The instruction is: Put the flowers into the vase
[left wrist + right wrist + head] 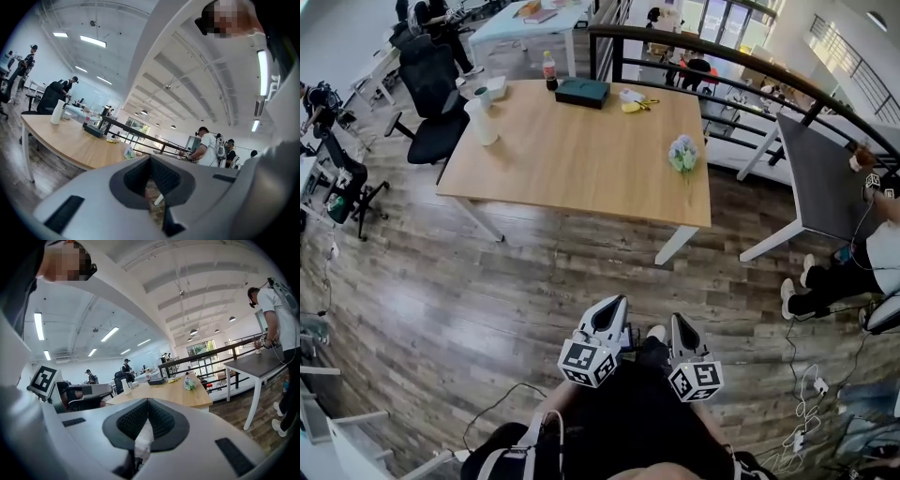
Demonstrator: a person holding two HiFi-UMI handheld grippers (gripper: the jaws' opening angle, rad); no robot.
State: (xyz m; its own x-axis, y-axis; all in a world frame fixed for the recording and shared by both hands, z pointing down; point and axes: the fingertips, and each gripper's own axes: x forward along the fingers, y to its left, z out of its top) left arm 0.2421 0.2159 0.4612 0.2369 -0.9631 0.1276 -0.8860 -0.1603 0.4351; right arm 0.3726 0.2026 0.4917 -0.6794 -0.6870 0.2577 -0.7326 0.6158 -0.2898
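Both grippers hang off the desk (pixel 572 159), side by side above the floor short of its near edge; the left gripper (pixel 613 306) and right gripper (pixel 679 324) each have their jaws pressed together on nothing. Well apart from them, the flowers (pixel 682 153) lie on the desk by its right edge, toward the near right corner. The white vase (pixel 481 120) stands upright near the left edge.

The head view looked steeply down from standing height, the table (pixel 581 150) well ahead. Both gripper views rode low and faced almost level — toward that same far table and its flowers (pixel 682 153).
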